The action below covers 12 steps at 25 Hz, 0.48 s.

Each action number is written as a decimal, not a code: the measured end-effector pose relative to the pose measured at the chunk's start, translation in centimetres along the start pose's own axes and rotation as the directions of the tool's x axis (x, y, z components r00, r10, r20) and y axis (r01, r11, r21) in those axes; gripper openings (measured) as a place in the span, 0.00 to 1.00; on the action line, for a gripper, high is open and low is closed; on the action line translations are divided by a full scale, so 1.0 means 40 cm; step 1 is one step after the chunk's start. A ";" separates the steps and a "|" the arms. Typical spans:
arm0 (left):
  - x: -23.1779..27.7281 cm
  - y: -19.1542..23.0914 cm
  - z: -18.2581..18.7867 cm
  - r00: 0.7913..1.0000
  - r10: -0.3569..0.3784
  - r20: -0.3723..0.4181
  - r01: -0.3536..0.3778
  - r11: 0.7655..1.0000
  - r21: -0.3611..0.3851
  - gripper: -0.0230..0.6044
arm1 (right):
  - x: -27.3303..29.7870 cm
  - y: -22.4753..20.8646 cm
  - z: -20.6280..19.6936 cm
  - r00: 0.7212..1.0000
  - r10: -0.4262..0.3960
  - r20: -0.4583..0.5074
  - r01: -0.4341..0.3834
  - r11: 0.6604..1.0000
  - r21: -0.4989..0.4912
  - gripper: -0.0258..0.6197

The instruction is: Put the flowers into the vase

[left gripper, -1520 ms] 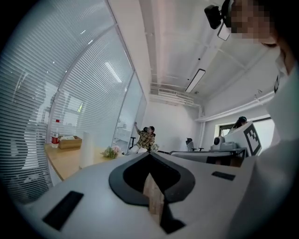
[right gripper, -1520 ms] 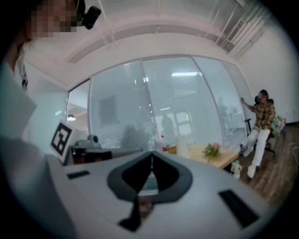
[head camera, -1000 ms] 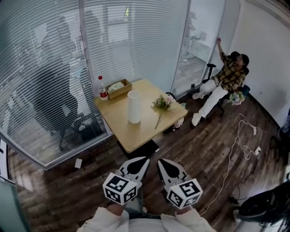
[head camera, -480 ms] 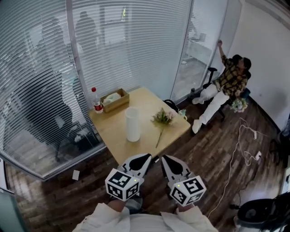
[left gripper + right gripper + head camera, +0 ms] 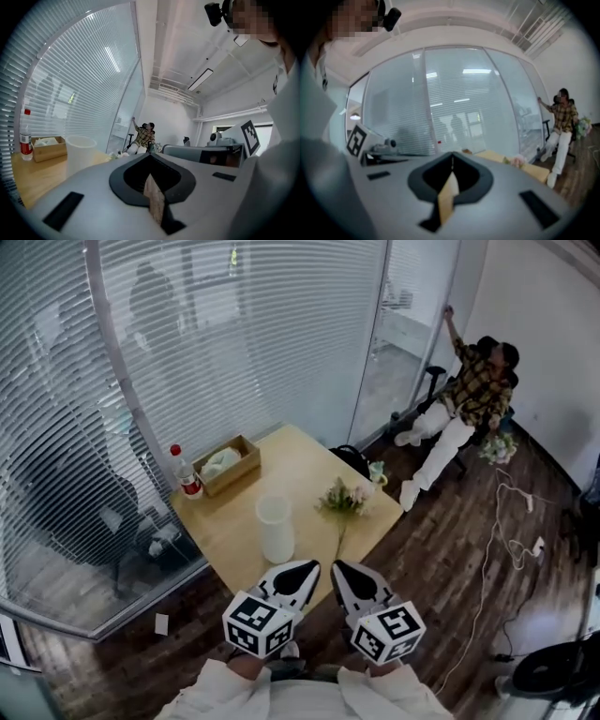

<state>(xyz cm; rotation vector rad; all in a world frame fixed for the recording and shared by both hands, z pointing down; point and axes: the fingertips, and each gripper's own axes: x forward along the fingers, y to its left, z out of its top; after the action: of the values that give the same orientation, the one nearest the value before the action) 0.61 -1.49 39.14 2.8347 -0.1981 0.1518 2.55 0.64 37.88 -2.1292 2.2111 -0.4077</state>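
A tall white vase (image 5: 275,528) stands upright on the wooden table (image 5: 298,465). To its right lies a bunch of pale flowers (image 5: 343,497), its stem pointing toward the table's near edge. My left gripper (image 5: 305,566) and right gripper (image 5: 339,566) hang side by side just short of that edge, both shut and empty. In the left gripper view the vase (image 5: 80,151) and the flowers (image 5: 116,154) show beyond the closed left gripper (image 5: 150,155). The right gripper view shows the flowers (image 5: 516,161) past the closed right gripper (image 5: 452,158).
A cardboard box (image 5: 223,465) and a red-capped bottle (image 5: 184,473) sit at the table's far left corner. A glass wall with blinds (image 5: 187,352) runs behind. A person (image 5: 464,404) sits on a chair at the back right. Cables (image 5: 506,540) lie on the floor.
Both grippers have come forward together toward the table, which now sits nearer and lower in the head view. Vase and flowers have not shifted on the table.
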 end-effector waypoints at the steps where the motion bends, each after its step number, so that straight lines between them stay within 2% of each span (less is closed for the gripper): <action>1: 0.009 0.008 -0.006 1.000 -0.009 -0.010 0.008 1.000 -0.009 0.05 | 0.011 -0.005 -0.011 1.000 -0.006 -0.014 0.006 1.000 0.008 0.06; 8: 0.052 0.031 -0.039 0.998 -0.038 -0.045 0.036 0.998 -0.056 0.05 | 0.031 -0.060 -0.048 0.996 -0.054 -0.067 0.058 0.997 0.045 0.06; 12: 0.084 0.053 -0.053 0.997 -0.029 -0.065 0.024 0.997 -0.075 0.05 | 0.057 -0.093 -0.056 0.995 -0.050 -0.087 0.055 0.997 0.057 0.06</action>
<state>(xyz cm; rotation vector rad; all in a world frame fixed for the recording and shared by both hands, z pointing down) 3.44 -3.26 42.18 2.7521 -0.1479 0.2273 5.59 -1.34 41.20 -2.1825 2.1615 -0.5708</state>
